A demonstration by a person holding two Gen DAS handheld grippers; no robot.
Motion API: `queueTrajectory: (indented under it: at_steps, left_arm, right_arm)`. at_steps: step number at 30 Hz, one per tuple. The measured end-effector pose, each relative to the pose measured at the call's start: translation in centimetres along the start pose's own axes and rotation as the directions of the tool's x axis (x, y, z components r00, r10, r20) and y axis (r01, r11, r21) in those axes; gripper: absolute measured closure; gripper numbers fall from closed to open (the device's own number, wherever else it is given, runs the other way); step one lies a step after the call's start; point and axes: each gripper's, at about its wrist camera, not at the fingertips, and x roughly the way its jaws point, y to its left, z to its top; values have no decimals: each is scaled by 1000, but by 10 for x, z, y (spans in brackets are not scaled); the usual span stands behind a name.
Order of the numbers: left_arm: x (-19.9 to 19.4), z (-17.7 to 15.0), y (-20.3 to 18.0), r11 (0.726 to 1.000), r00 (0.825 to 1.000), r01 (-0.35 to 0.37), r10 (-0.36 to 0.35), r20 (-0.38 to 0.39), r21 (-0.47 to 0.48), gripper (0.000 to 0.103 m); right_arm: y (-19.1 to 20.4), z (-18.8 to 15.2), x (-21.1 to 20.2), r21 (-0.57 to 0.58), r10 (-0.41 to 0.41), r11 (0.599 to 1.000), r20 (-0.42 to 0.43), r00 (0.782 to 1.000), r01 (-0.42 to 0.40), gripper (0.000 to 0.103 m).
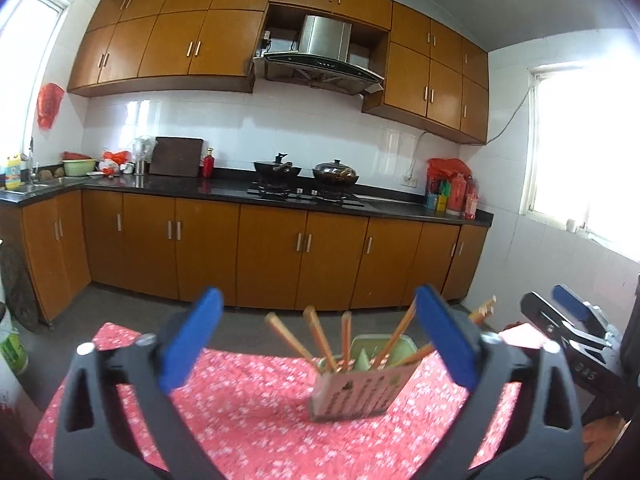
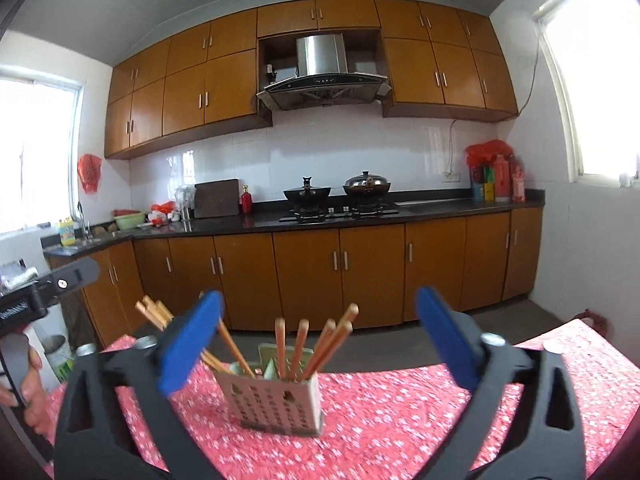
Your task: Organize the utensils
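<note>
A perforated metal utensil holder stands on the red floral tablecloth. Several wooden chopsticks stick up out of it, fanned apart. My left gripper is open and empty, its blue pads wide to either side, the holder just beyond them. My right gripper is open and empty too, with the holder and its chopsticks standing between its blue pads a little ahead. The right gripper's body shows at the right edge of the left wrist view.
The table's far edge drops to a grey floor. Beyond stand brown cabinets and a black counter with two woks on a stove. A hand holding the left gripper's body shows at left.
</note>
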Motion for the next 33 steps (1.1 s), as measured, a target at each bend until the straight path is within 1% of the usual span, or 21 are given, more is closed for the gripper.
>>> queueTrajectory:
  at_steps: [4,6,10,14,19,23,27,31,33]
  left_arm:
    - [-22,-19,1,998,999,-51,52,-14,30,4]
    - [-32,-29,2,997,997,-70,71,-25,34,4]
    - [-51,-58,6,996,993,-93,93,-70,14,4]
    - [-65,-90,10,992,986,-128,128,-109,10,4]
    - [-84,-123,7,981,977,-186,191,-95,63,4]
    - [-95,-140,-2,977,978,-182,191,-83,108,4]
    - [-99,-157,-12,964,971,-202,220,-92,171,4]
    - [-96,-168,-13,966,966,-203,224,-131,160,4]
    - [-96,-173,-12,967,963,-204,226,-147,151,4]
  right_arm:
    - [13,-15,-16,-71,-38,997,-14,999,37,2]
    - [18,-24,-24,-92,-56,994,-34,998,52,2]
    - [22,-41,-36,-66,-65,996,-94,993,59,2]
    - [24,-65,-53,-37,-65,997,-116,991,61,2]
    - [27,-94,-71,-56,-84,995,-129,988,77,2]
    - [25,-112,-77,-35,-85,996,-166,983,80,2]
    - [26,-130,-83,-57,-117,993,-192,974,108,2]
    - [27,-140,-89,-75,-142,989,-198,970,129,2]
    - [26,-143,-90,-69,-142,989,-206,968,130,2]
